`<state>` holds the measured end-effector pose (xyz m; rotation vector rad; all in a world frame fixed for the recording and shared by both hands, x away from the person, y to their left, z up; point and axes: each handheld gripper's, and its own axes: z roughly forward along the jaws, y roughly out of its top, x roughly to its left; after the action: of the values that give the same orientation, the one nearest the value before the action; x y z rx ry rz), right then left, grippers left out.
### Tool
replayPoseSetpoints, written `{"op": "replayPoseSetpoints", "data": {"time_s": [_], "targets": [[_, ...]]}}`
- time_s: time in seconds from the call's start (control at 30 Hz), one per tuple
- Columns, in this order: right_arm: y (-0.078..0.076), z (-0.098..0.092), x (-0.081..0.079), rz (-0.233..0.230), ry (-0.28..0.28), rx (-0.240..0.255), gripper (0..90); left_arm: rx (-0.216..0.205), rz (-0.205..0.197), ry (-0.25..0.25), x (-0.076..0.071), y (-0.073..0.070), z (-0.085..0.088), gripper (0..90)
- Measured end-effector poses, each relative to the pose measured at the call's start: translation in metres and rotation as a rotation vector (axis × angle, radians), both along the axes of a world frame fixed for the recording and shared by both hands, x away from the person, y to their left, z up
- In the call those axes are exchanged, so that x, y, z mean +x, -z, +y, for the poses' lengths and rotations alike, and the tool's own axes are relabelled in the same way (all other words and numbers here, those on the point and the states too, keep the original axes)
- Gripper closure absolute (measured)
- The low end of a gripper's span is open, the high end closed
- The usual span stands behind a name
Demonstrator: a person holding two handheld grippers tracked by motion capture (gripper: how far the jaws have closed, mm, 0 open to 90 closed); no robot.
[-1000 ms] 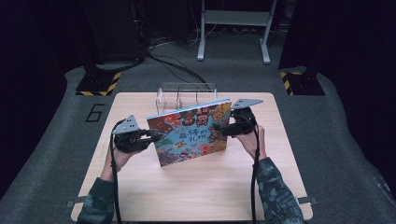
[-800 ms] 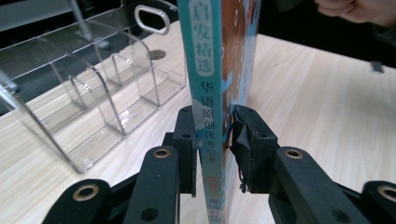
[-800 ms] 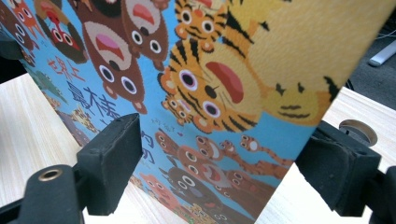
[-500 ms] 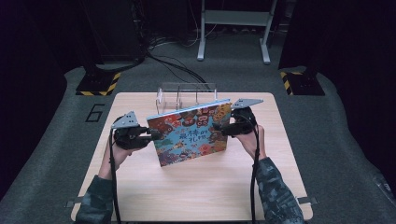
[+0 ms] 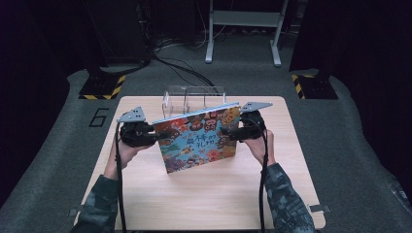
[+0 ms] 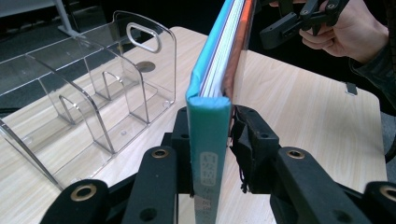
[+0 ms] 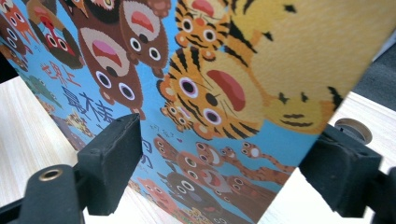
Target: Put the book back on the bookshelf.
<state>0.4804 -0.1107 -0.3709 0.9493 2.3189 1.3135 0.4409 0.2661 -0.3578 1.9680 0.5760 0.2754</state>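
A picture book (image 5: 199, 138) with cartoon animals on a blue cover stands upright on its lower edge above the table, tilted, cover toward me. My left gripper (image 5: 158, 136) is shut on its teal spine (image 6: 208, 140), a pad pressed on each side. My right gripper (image 5: 231, 132) is at the book's right edge. Its jaws have just been opening and stand wide, with the cover (image 7: 210, 70) slanting between them. One pad (image 7: 114, 158) lies in front of the cover and the other is past its edge. The right gripper (image 6: 299, 21) also appears far off in the left gripper view.
A clear acrylic rack (image 5: 194, 99) with several dividers stands just behind the book at the table's far edge, close on the left in the left gripper view (image 6: 93, 107). The wooden table (image 5: 204, 204) is bare in front. Stands and cables lie on the dark floor beyond.
My left gripper and the spine end of the book have risen slightly. The right hand has stayed where it was.
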Motion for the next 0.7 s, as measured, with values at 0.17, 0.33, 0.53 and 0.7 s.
{"op": "replayPoseSetpoints", "data": {"time_s": [0.17,0.33,0.53,0.7], "targets": [[0.000,0.007,0.000,-0.001,0.010,-0.014,7.0,-0.013,-0.015,0.008,0.001,-0.002,-0.001,69.8],[-0.002,0.012,-0.001,-0.011,0.017,-0.026,3.9,-0.001,-0.019,0.030,0.003,-0.008,-0.012,66.7],[-0.005,0.015,-0.002,-0.005,0.023,-0.026,2.6,0.023,0.001,0.064,0.005,-0.011,-0.024,71.8],[-0.005,0.016,-0.002,-0.016,0.028,-0.033,2.9,0.023,-0.007,0.070,0.007,-0.011,-0.024,72.7]]}}
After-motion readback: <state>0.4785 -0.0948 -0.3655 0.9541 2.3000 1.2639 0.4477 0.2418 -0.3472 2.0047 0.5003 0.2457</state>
